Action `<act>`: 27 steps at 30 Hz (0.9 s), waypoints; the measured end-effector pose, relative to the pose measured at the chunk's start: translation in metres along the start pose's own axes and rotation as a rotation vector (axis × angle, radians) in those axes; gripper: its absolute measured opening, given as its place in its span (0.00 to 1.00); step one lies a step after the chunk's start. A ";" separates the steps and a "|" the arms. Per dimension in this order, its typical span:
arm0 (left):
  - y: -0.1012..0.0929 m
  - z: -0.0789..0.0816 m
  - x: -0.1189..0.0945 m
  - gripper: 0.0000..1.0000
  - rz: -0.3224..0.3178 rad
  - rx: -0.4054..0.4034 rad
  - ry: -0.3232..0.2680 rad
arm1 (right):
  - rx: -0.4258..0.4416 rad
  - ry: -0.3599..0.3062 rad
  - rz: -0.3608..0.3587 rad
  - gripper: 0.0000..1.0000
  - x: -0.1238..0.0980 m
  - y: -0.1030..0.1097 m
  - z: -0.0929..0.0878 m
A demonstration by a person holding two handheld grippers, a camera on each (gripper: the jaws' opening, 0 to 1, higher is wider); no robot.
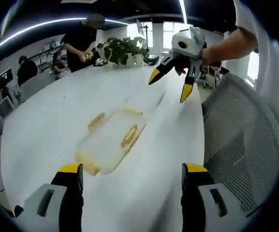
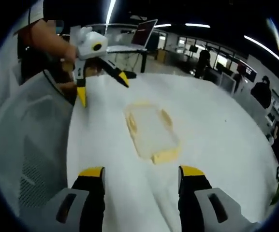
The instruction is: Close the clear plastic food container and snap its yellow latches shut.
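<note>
Clear plastic food container [image 1: 111, 140], a flat rounded rectangle with its lid seemingly on and soft yellow latches [image 1: 129, 136] along the edges, lying at centre on the smooth white table [image 1: 42, 130]; whether any latch is snapped, too blurred to tell, so the pressing down probably all left to do. Left gripper [image 1: 129, 176] at 6 o'clock, jaws wide apart, empty, well short of the box. Right gripper [image 1: 169, 84] at 1 o'clock, raised, yellow-tipped jaws spread, holding nothing; grey mesh chair [image 1: 241, 135] at 3 o'clock.
</note>
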State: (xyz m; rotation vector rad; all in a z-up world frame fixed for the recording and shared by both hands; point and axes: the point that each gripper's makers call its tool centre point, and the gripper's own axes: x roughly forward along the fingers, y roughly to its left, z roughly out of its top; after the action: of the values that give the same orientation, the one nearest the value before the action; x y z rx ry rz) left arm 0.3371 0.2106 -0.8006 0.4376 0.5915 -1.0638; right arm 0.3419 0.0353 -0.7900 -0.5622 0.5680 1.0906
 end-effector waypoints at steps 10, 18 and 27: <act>0.007 -0.004 0.004 0.84 -0.012 0.043 0.035 | -0.035 0.029 0.022 0.60 0.007 -0.009 0.000; 0.018 -0.003 0.008 0.81 -0.014 0.098 0.064 | -0.089 0.064 0.032 0.59 0.012 -0.014 -0.002; 0.027 -0.007 0.012 0.80 -0.023 0.154 0.101 | -0.122 0.091 0.049 0.59 0.019 -0.019 -0.001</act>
State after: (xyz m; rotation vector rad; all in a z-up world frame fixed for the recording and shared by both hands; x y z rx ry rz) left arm 0.3639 0.2185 -0.8123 0.6234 0.6077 -1.1185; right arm 0.3657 0.0400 -0.8010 -0.7101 0.5990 1.1558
